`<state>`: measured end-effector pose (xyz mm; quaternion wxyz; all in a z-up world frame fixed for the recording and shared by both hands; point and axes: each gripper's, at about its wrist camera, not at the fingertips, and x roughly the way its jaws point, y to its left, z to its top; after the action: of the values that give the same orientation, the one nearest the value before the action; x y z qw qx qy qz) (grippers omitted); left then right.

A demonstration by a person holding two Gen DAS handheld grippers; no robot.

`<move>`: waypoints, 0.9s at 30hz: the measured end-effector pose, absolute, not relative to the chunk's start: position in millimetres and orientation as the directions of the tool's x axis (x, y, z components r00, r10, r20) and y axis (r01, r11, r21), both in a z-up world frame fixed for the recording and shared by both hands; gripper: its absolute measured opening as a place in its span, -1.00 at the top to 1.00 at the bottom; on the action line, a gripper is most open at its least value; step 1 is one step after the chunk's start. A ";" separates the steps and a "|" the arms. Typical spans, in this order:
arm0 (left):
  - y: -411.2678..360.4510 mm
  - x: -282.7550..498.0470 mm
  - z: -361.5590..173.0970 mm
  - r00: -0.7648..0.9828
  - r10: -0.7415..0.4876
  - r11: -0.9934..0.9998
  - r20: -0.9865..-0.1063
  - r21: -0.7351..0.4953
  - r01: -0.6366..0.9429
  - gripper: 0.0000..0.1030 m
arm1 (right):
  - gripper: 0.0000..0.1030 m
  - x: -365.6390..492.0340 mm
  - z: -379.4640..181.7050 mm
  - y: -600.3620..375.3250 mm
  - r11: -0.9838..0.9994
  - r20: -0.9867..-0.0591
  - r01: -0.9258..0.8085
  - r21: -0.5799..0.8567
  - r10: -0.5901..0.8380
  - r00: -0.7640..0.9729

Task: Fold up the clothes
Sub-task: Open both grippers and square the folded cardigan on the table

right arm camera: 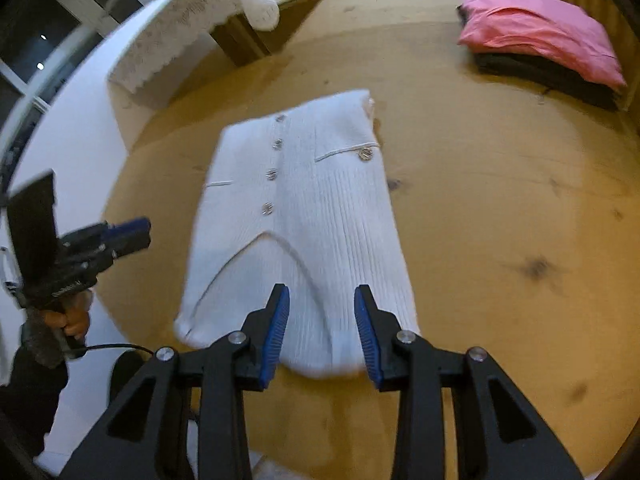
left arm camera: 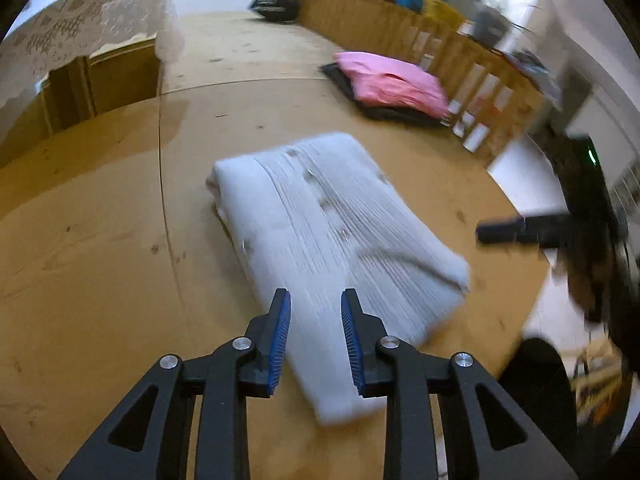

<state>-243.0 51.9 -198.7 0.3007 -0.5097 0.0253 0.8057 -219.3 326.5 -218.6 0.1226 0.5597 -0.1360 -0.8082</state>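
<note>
Black left tool (left arm camera: 316,300), blue ribbed pads (left arm camera: 280,332), silver screws, dark sleeve (right arm camera: 32,376)

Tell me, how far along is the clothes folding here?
Done: a pink garment lies folded on top of a dark one at the far side of the wooden table. The white buttoned cardigan lies folded in a neat rectangle in the middle. In hand: nothing; the left gripper and right gripper are both open above it. Left: probably only moving the cardigan onto the pile.
</note>
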 end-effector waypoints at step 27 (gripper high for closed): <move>55.4 -233.9 -265.2 -0.237 0.293 -0.902 -0.926 -0.185 -0.390 -0.06 | 0.11 -184.5 -262.2 278.2 -0.982 -0.951 0.069 0.177 -0.189 -0.243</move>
<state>-233.9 55.4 -265.2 0.2175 -0.5782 0.0421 0.7852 -184.5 278.2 -262.2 0.0819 0.6096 -0.0491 -0.7870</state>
